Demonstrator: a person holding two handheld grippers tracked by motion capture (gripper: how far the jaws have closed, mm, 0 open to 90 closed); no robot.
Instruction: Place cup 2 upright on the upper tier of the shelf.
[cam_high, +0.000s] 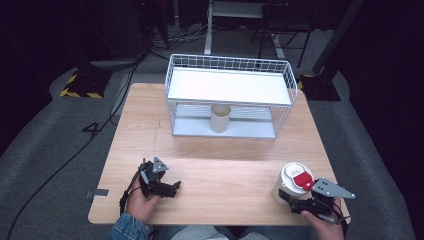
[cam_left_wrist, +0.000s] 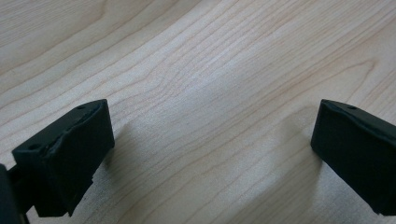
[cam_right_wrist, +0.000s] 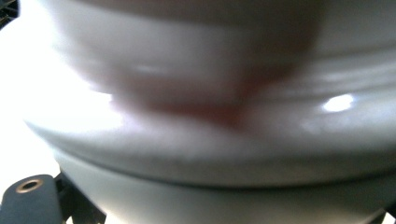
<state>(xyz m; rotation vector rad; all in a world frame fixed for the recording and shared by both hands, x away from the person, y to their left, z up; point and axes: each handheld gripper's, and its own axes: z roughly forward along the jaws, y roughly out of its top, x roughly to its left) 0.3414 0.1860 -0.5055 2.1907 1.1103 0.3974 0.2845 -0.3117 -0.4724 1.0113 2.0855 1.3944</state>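
A light wooden desk (cam_high: 215, 165) stands on grey carpet in a dark room w/ cables and stands behind; at its far side sits a white wire shelf rack (cam_high: 230, 95) w/ a beige cup (cam_high: 220, 118) on its lower level. The left gripper (cam_high: 167, 186), in a hand w/ a denim cuff, rests near the desk's front left, jaws wide apart over bare wood, holding nothing. At front right, the right gripper (cam_high: 290, 197) sits against a white lidded cup w/ a red tab (cam_high: 294, 180); in the right gripper view the cup is a close blur btwn the jaws, but whether they grip it can't be told.
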